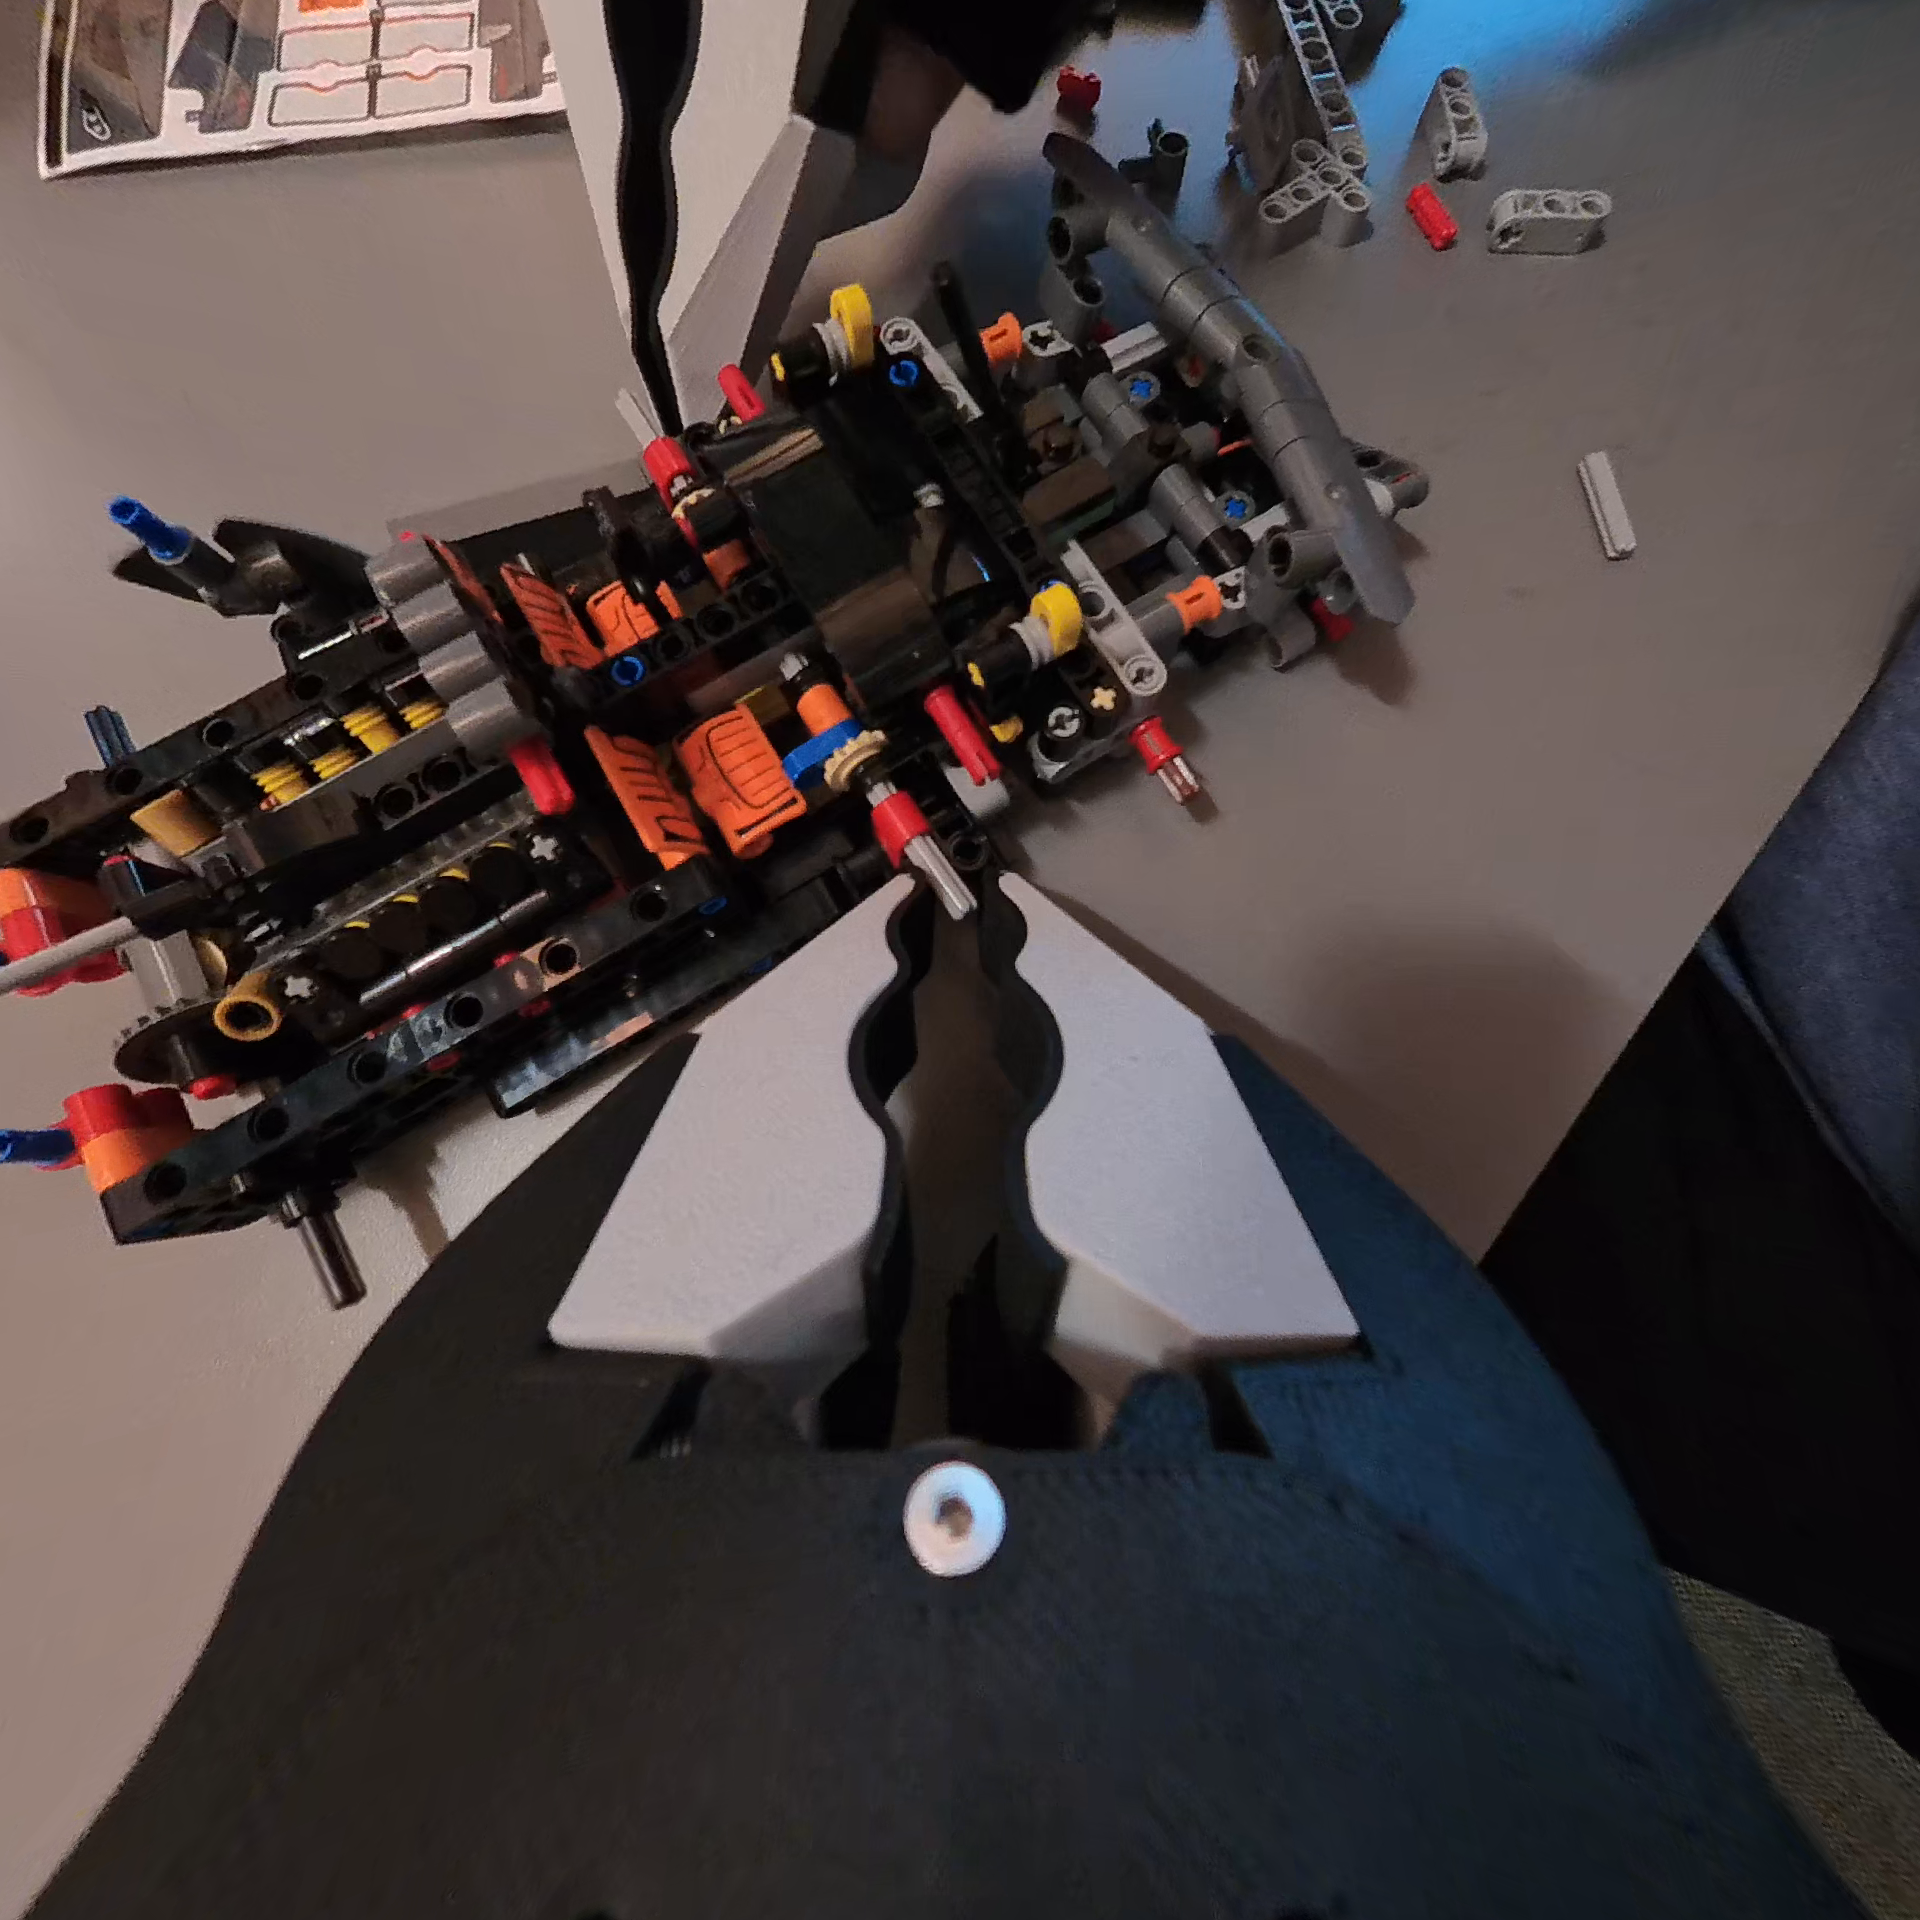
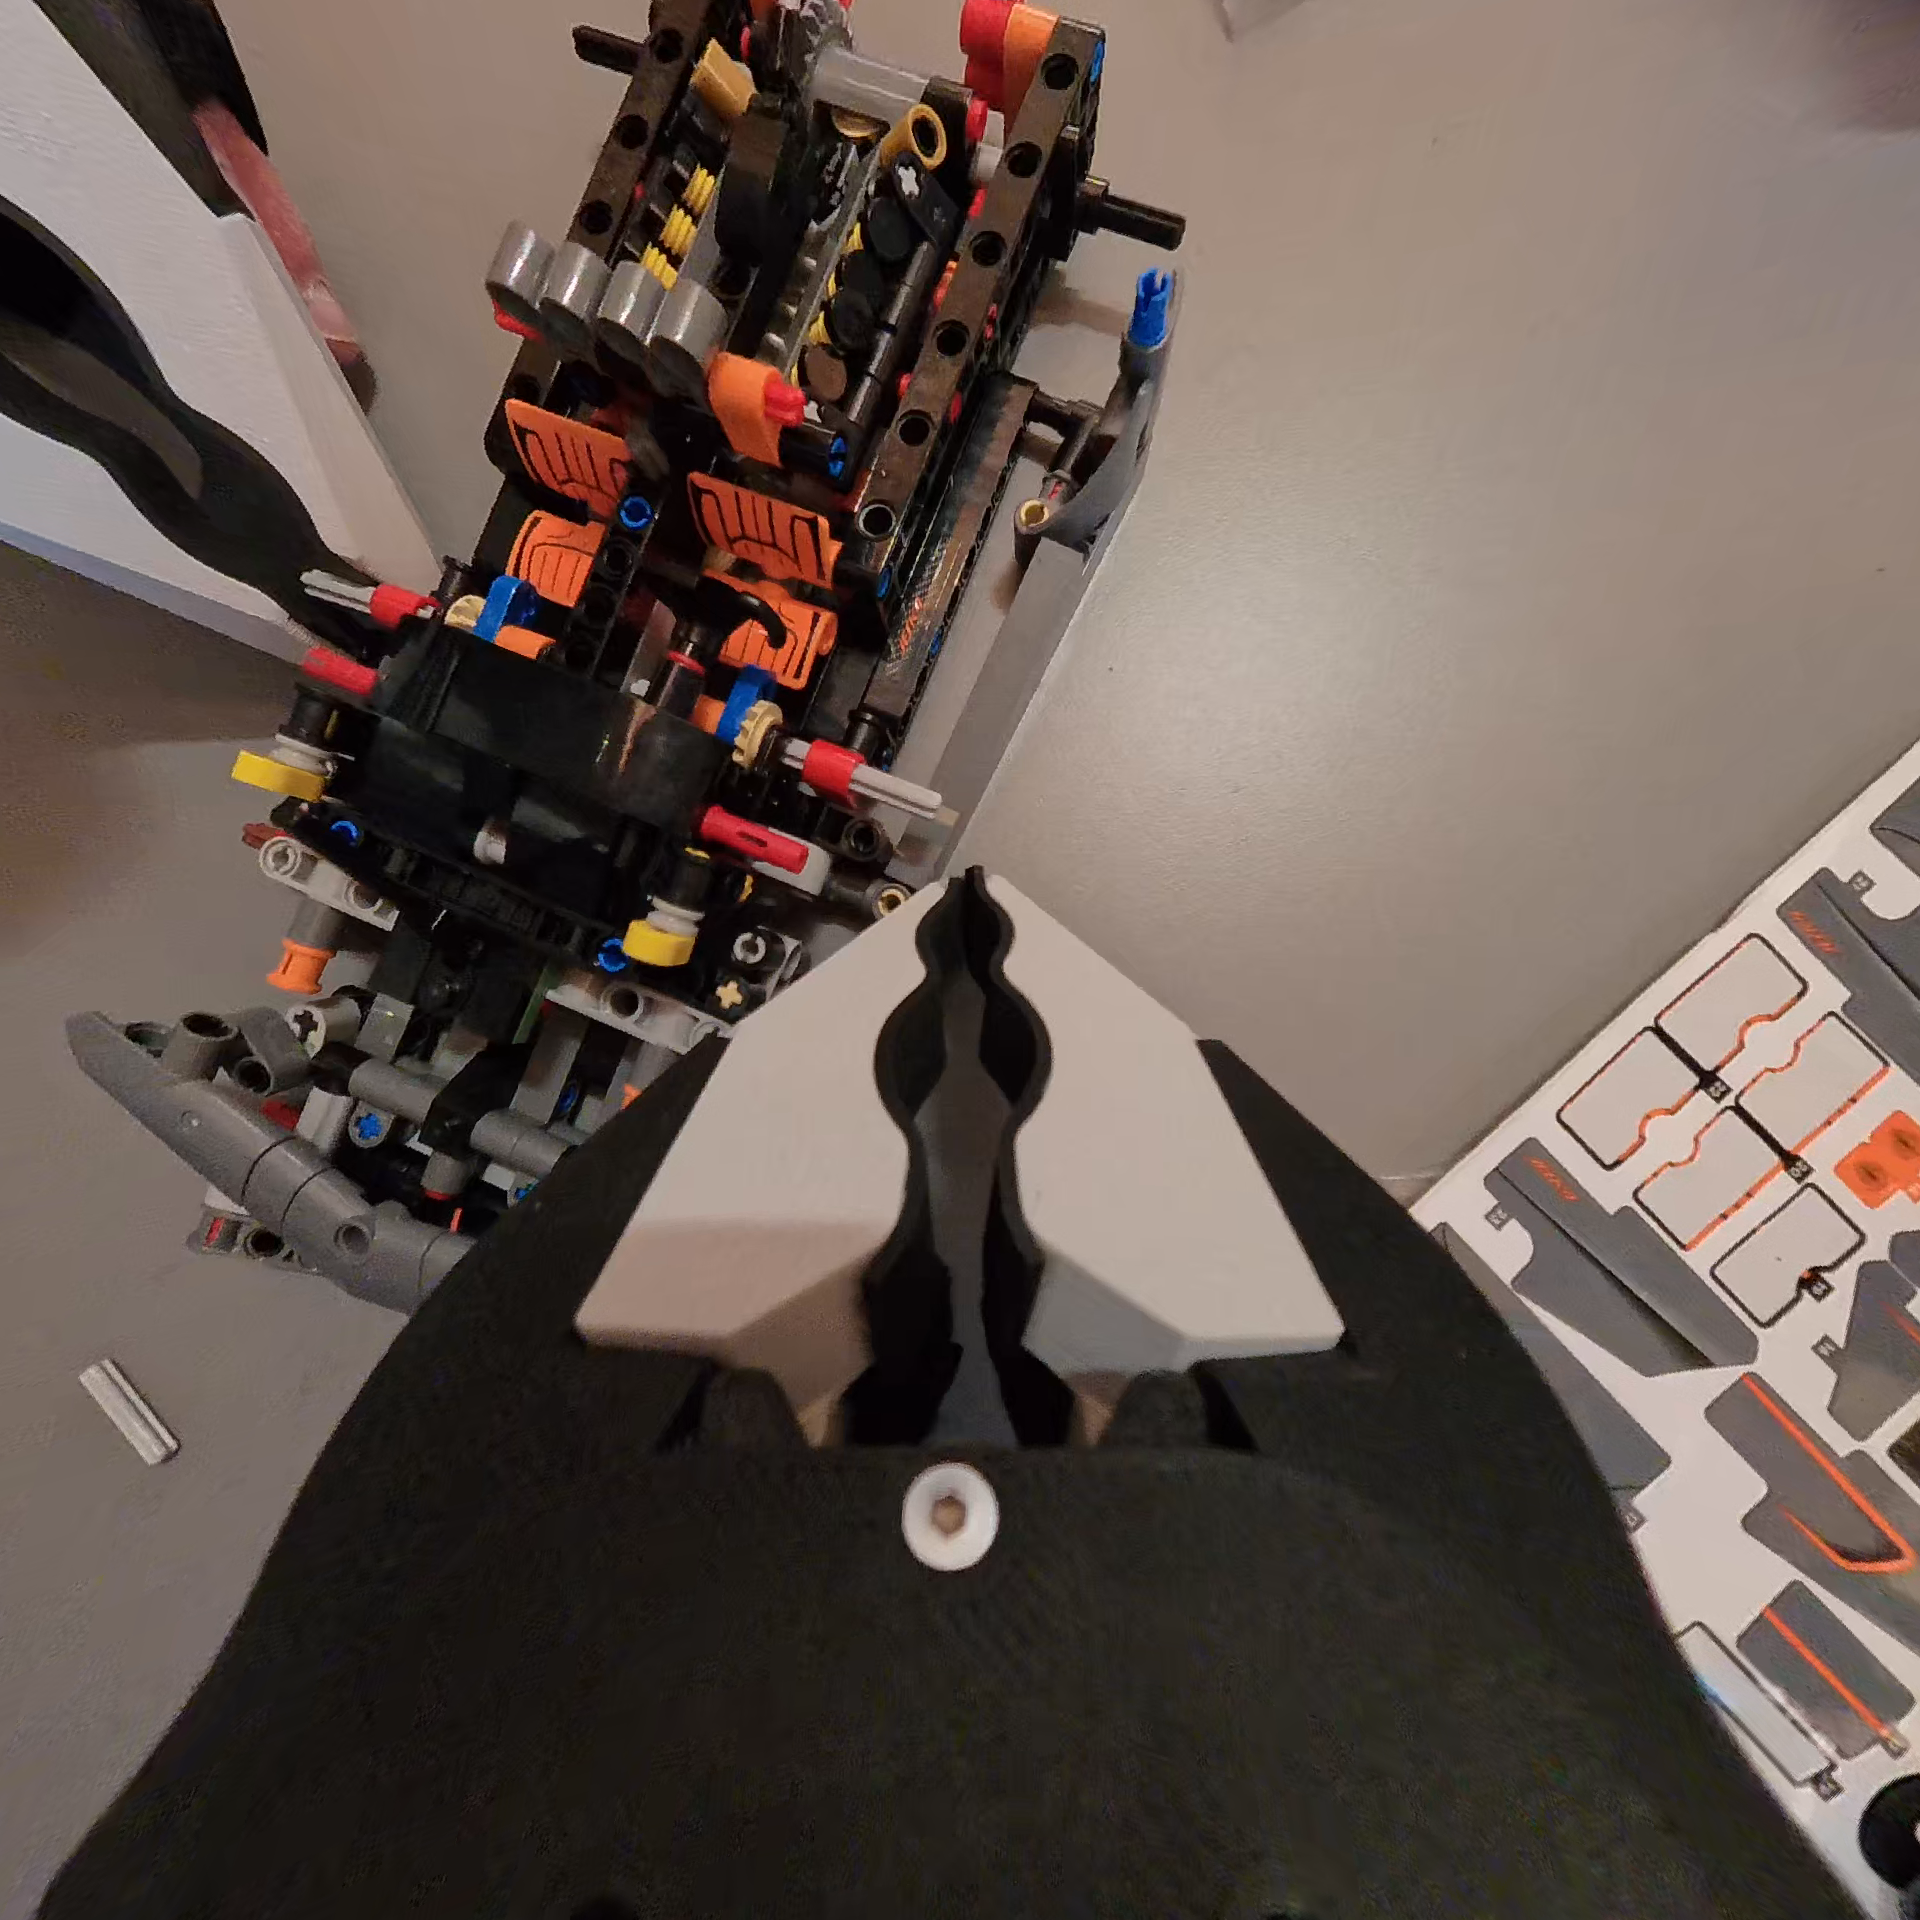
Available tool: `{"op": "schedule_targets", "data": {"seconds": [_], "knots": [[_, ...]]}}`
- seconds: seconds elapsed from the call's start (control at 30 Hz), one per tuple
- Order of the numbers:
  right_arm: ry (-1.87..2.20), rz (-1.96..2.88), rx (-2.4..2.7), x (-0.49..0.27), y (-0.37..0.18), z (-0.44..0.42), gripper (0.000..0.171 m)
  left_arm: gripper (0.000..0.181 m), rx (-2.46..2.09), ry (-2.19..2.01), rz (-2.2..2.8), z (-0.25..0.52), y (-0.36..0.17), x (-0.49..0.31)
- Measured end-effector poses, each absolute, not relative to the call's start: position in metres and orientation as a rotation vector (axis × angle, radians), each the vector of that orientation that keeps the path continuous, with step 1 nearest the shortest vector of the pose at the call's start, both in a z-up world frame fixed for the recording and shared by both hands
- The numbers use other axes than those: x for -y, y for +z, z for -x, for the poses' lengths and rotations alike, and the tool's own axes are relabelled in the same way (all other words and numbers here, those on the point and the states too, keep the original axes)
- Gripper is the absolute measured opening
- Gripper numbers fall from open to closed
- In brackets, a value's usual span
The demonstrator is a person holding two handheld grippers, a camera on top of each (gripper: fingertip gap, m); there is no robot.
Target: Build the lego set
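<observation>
The lego model [image 1: 727, 665], a black Technic car frame with orange seats and yellow springs, lies on the grey table [image 1: 312, 364]. My left gripper [image 1: 954, 896] is shut on the end of a grey axle [image 1: 940, 878] that sticks out of the model's near side past a red bush. My right gripper [image 2: 971, 883] is shut and empty, with its tip at the model's opposite side, just short of another grey axle end [image 2: 904, 795]. It comes in from the top in the left wrist view [image 1: 665, 410]. The left gripper shows at the left of the right wrist view [image 2: 338, 601].
A sticker sheet [image 2: 1766, 1247] lies beside the model, also at the far left [image 1: 301, 73]. Loose grey beams [image 1: 1309, 177], a grey connector [image 1: 1548, 218], red pins [image 1: 1429, 213] and a short grey axle [image 1: 1605, 506] lie past the model's front. The table edge and a person's dark clothing [image 1: 1818, 935] are at right. My right fingertips sit around 11 centimetres from my left ones.
</observation>
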State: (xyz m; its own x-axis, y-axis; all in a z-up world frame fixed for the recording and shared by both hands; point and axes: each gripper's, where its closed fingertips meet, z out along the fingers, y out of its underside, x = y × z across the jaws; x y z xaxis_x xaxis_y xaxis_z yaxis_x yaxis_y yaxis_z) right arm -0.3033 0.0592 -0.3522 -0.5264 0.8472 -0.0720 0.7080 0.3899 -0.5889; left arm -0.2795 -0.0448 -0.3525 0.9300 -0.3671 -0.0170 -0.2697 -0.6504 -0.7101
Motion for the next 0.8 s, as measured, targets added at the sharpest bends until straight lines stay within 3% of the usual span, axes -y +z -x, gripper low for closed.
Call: {"op": "schedule_targets", "data": {"seconds": [0.43, 0.8], "knots": [[0.943, 1.354, 2.473, -0.072, -0.332, 0.321, 0.008, 0.019, -0.263, -0.188, 2.247, 0.319, -0.330, 0.065], [1.138, 1.372, 2.509, -0.058, -0.332, 0.358, 0.025, 0.056, -0.024, -0.135, 2.262, 0.397, -0.331, 0.058]]}}
